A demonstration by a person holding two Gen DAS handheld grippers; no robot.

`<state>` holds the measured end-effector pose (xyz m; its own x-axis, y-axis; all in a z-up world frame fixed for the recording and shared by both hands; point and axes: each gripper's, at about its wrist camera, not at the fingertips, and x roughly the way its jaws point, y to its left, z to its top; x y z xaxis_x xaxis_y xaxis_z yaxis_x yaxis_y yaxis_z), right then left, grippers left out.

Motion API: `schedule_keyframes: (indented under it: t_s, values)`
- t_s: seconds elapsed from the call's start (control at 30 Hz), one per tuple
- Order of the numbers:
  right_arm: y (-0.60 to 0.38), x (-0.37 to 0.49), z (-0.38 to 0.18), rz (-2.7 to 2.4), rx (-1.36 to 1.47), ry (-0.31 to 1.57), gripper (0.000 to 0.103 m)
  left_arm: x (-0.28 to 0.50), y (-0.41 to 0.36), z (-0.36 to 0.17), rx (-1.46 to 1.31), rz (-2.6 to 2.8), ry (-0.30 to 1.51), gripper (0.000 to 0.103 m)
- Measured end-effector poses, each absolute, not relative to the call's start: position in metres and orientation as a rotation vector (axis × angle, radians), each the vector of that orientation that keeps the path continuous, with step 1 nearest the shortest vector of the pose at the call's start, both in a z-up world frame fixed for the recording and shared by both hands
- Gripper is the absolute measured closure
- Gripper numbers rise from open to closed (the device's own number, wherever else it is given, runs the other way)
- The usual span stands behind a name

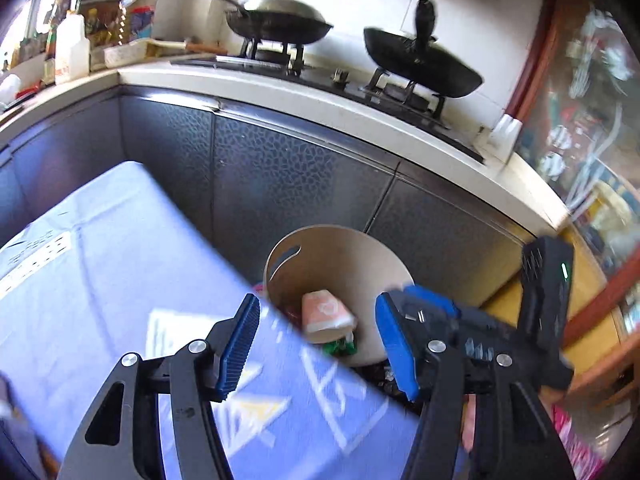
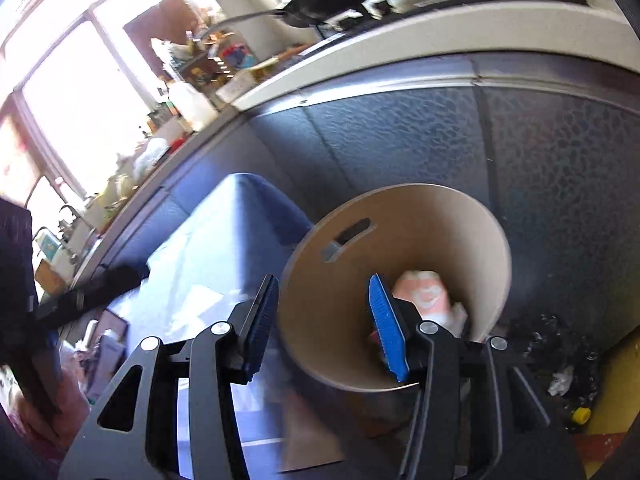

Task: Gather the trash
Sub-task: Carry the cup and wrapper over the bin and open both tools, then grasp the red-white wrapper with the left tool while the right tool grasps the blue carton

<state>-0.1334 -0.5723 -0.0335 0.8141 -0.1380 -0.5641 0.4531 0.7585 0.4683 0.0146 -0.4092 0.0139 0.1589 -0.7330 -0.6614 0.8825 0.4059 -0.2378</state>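
Note:
A tan round trash bin (image 1: 340, 248) stands on the floor beside the blue-clothed table (image 1: 120, 240). A pink paper cup (image 1: 326, 314) and a green wrapper (image 1: 340, 346) lie inside it. My left gripper (image 1: 316, 350) is open and empty above the table's edge, facing the bin. In the right wrist view the bin (image 2: 460, 224) fills the middle, with the pink cup (image 2: 422, 294) inside. My right gripper (image 2: 324, 326) is open and empty over the bin's near rim. The right gripper's body also shows in the left wrist view (image 1: 460, 320).
A white counter (image 1: 320, 96) with dark cabinets runs behind the bin. Two woks (image 1: 280, 20) sit on the stove. Small scraps and a yellow cap (image 2: 580, 416) lie on the floor at the right. A black object (image 2: 100, 284) lies on the table's left.

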Motion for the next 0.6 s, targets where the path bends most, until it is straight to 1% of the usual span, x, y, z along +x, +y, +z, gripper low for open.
schedule_keyframes:
  t_s: [0.13, 0.27, 0.47, 0.6]
  values:
    - [-0.532, -0.109, -0.021, -0.238, 0.622, 0.544, 0.055, -0.007, -0.347, 0.012, 0.255, -1.175, 0.753, 0.043]
    - [-0.479, -0.072, -0.019, -0.092, 0.636, 0.587, 0.055, -0.011, -0.277, 0.004, 0.245, -1.154, 0.78, 0.043]
    - [-0.369, 0.0, -0.017, 0.13, 0.572, 0.686, 0.055, 0.014, -0.154, -0.014, 0.146, -1.003, 0.848, 0.043]
    - [-0.295, 0.048, -0.006, 0.244, 0.45, 0.72, 0.055, 0.038, -0.074, -0.025, 0.023, -0.853, 0.886, 0.043]
